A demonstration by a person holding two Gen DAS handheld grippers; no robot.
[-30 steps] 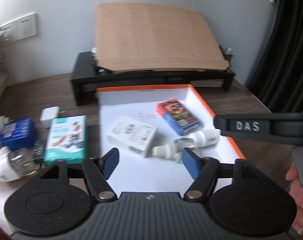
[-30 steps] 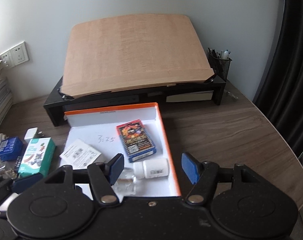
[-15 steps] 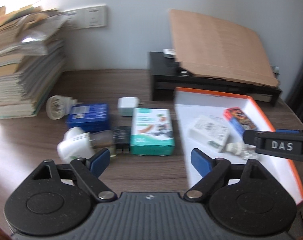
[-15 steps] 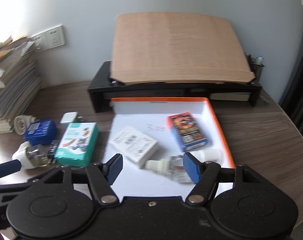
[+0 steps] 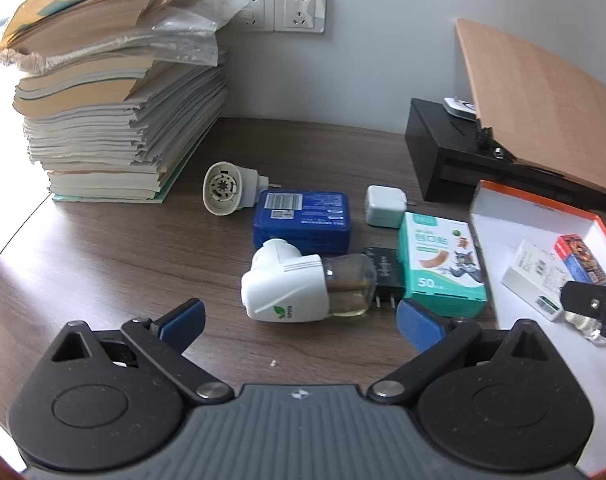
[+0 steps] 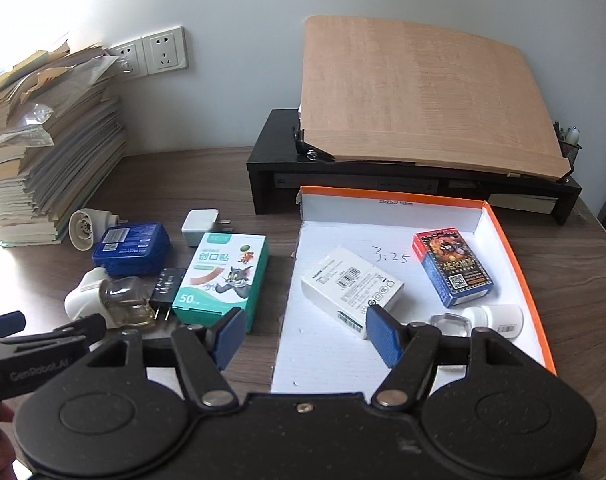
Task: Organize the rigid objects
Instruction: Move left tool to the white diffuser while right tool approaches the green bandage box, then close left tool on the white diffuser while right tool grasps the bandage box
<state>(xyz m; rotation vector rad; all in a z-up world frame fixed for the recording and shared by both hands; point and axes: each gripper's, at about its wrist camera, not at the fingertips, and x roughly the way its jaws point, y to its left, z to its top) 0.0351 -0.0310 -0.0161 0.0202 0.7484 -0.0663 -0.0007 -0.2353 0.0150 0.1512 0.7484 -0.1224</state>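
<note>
My left gripper [image 5: 299, 320] spread wide, empty, low over the wooden desk [image 5: 103, 248]. White plug-in vaporizer [image 5: 287, 288] lies on its side just ahead, between my blue fingertips [image 5: 183, 316], untouched, glass bottle end toward the teal plaster box [image 5: 439, 260]. Blue tin [image 5: 303, 220] behind it. My right gripper [image 6: 307, 336] also spread, holding nothing, at the near edge of the orange-rimmed tray [image 6: 519, 276]; white carton [image 6: 351, 284] just ahead.
</note>
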